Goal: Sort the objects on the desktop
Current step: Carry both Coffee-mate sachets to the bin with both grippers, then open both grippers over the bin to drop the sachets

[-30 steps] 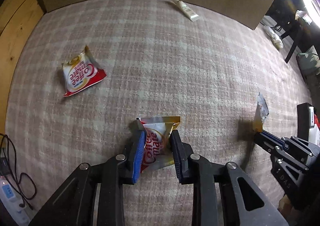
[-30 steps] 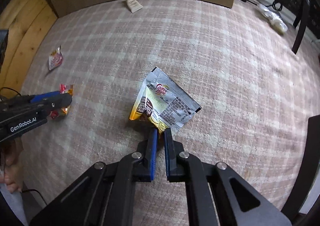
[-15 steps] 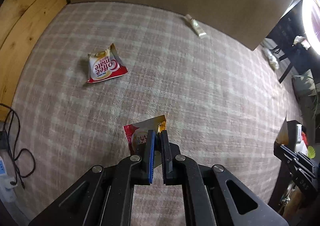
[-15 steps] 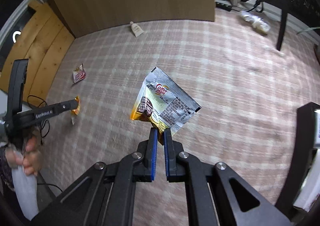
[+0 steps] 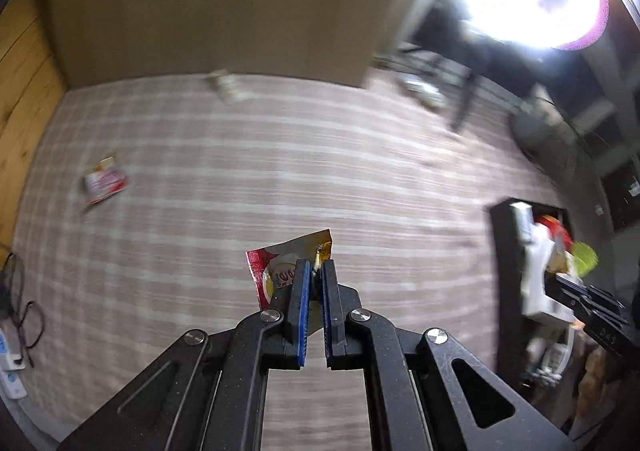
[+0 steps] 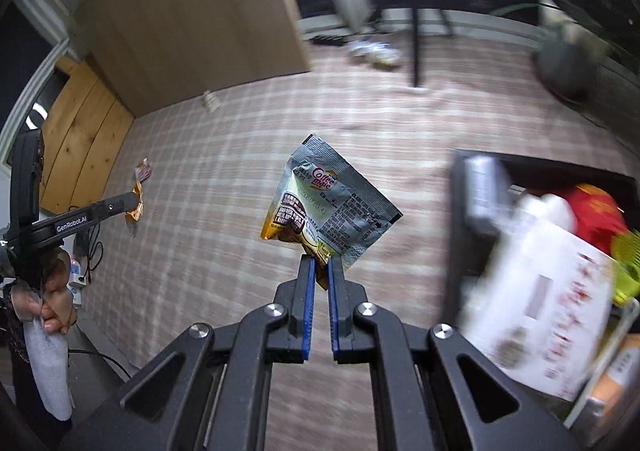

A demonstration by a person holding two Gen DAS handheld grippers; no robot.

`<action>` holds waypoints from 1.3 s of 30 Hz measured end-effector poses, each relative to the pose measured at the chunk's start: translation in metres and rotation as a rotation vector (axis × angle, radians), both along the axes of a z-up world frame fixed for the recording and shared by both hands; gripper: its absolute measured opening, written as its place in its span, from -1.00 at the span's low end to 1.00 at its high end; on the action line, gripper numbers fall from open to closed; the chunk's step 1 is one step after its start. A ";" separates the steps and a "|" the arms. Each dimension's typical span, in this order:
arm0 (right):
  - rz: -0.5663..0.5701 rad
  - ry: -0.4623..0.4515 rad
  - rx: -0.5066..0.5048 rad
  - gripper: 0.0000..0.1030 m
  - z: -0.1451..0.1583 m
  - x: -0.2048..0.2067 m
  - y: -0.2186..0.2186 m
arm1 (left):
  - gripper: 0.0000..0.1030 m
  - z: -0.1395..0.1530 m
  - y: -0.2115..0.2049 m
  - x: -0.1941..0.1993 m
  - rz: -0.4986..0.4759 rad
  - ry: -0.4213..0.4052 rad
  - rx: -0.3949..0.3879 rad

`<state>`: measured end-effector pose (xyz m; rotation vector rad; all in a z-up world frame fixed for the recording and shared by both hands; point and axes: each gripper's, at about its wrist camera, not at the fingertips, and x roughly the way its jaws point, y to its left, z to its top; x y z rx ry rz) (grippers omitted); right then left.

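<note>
Red creamer packet (image 5: 282, 265) is pinched between the left gripper (image 5: 313, 271) pads, sticking out ahead and to the left of the tips, lifted clear of the checked cloth (image 5: 280, 171) below. Left gripper is clenched on it, blue pads (image 5: 304, 291) nearly together with the packet edge between them.

Silver creamer packet (image 6: 328, 207) is held by its bottom corner in the right gripper (image 6: 321, 265), standing up ahead of the tips, tilted, "Coffee mate" print facing the camera. Right gripper is clamped tight on that corner, packet also off the cloth.

In the right wrist view the left gripper shows far to the left with its packet hanging at its tip, gripped by the person's hand (image 6: 52, 291).

Second red packet (image 5: 105, 181) lies flat on the cloth, well ahead and left of the left gripper, apart from everything. Small tube (image 5: 226, 85) lies at the far edge of the cloth, by the brown board (image 5: 208, 3), blurred.

Black bin (image 6: 460, 211) sits just right of the right gripper; inside it a white box (image 6: 540, 299), something red (image 6: 596, 211) and something yellow-green (image 6: 628, 263), all motion-blurred. Same bin shows to the far right in the left wrist view, with the right gripper in front of it.

Power strip and cables (image 5: 12, 355) off the cloth's left edge. Both views are smeared by motion.
</note>
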<state>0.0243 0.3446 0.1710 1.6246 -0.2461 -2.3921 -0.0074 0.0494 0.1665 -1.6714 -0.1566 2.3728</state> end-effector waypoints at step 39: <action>-0.256 -0.065 0.061 -0.39 0.015 0.071 0.301 | -0.44 0.046 0.423 0.089 -0.545 -0.045 0.170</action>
